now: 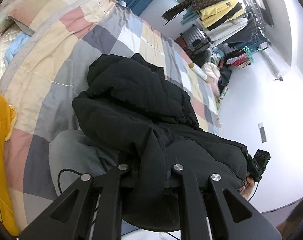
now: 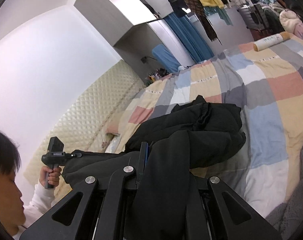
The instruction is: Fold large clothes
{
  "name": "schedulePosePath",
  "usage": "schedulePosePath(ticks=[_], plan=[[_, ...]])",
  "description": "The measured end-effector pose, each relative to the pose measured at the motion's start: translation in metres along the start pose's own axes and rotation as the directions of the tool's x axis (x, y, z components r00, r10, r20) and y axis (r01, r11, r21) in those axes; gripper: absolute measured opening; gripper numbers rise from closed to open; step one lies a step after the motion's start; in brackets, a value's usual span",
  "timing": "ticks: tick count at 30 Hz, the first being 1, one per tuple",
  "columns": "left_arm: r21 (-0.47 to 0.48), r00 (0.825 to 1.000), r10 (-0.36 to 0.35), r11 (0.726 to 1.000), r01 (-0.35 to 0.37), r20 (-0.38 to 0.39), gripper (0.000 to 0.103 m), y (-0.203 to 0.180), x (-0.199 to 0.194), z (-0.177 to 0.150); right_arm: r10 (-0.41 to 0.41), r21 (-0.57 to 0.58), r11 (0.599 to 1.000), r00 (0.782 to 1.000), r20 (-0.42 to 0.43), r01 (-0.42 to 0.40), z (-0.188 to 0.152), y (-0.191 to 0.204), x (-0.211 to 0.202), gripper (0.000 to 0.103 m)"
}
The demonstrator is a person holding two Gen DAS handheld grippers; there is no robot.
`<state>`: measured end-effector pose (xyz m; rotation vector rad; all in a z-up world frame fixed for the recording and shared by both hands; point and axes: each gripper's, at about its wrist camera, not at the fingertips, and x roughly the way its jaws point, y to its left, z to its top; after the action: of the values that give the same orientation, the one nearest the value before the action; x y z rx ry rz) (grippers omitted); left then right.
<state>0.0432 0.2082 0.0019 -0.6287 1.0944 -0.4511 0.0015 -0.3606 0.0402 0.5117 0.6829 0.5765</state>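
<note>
A black padded jacket point(image 1: 135, 100) lies bunched on the checked bedspread point(image 1: 57, 58). Its near end is lifted off the bed. My left gripper point(image 1: 151, 158) is shut on a fold of the jacket, which drapes over its fingers and hides the tips. My right gripper point(image 2: 161, 156) is shut on another part of the jacket point(image 2: 201, 132), with cloth hanging over the fingers. In the right wrist view the left gripper point(image 2: 71, 156) shows at the jacket's far edge. In the left wrist view the right gripper's body point(image 1: 257, 166) shows at the jacket's right edge.
A cream roller bottle point(image 2: 271, 40) lies on the far side of the bed. A quilted headboard point(image 2: 95, 108) stands at the bed's head. A rack of hanging clothes point(image 1: 217, 10) and blue curtains point(image 2: 187, 36) stand beyond. A grey fleece blanket point(image 2: 295, 200) lies near right.
</note>
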Motion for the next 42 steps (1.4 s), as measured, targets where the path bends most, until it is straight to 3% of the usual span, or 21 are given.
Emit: schedulePosePath(ticks=[5, 12, 20, 23, 34, 37, 42], plan=[[-0.008, 0.999, 0.031, 0.999, -0.032, -0.007, 0.017, -0.003, 0.008, 0.025, -0.021, 0.04, 0.999, 1.0, -0.009, 0.022, 0.018, -0.014, 0.012, 0.006], [0.009, 0.989, 0.148, 0.989, -0.148, 0.017, 0.021, -0.005, 0.039, 0.09, -0.073, 0.102, 0.992, 0.997, -0.036, 0.077, 0.065, -0.045, 0.052, 0.007], [0.017, 0.962, 0.26, 0.965, -0.262, 0.087, 0.022, -0.004, 0.083, 0.164, -0.134, 0.237, 0.961, 0.99, -0.044, 0.14, 0.119, -0.11, 0.113, 0.007], [0.007, 0.949, 0.301, 0.953, -0.303, 0.097, 0.022, 0.002, 0.108, 0.188, -0.15, 0.32, 0.933, 0.987, -0.064, 0.163, 0.131, -0.144, 0.141, 0.007], [-0.008, 0.879, 0.469, 0.882, -0.47, 0.085, 0.022, 0.03, 0.228, 0.25, -0.236, 0.45, 0.837, 0.948, -0.215, 0.311, 0.139, -0.24, 0.247, 0.007], [-0.02, 0.874, 0.48, 0.877, -0.48, 0.068, 0.022, 0.043, 0.253, 0.26, -0.234, 0.456, 0.829, 0.941, -0.244, 0.324, 0.139, -0.255, 0.265, 0.007], [-0.052, 0.883, 0.469, 0.882, -0.468, 0.026, 0.022, 0.058, 0.275, 0.274, -0.21, 0.47, 0.821, 0.937, -0.279, 0.324, 0.137, -0.276, 0.286, 0.007]])
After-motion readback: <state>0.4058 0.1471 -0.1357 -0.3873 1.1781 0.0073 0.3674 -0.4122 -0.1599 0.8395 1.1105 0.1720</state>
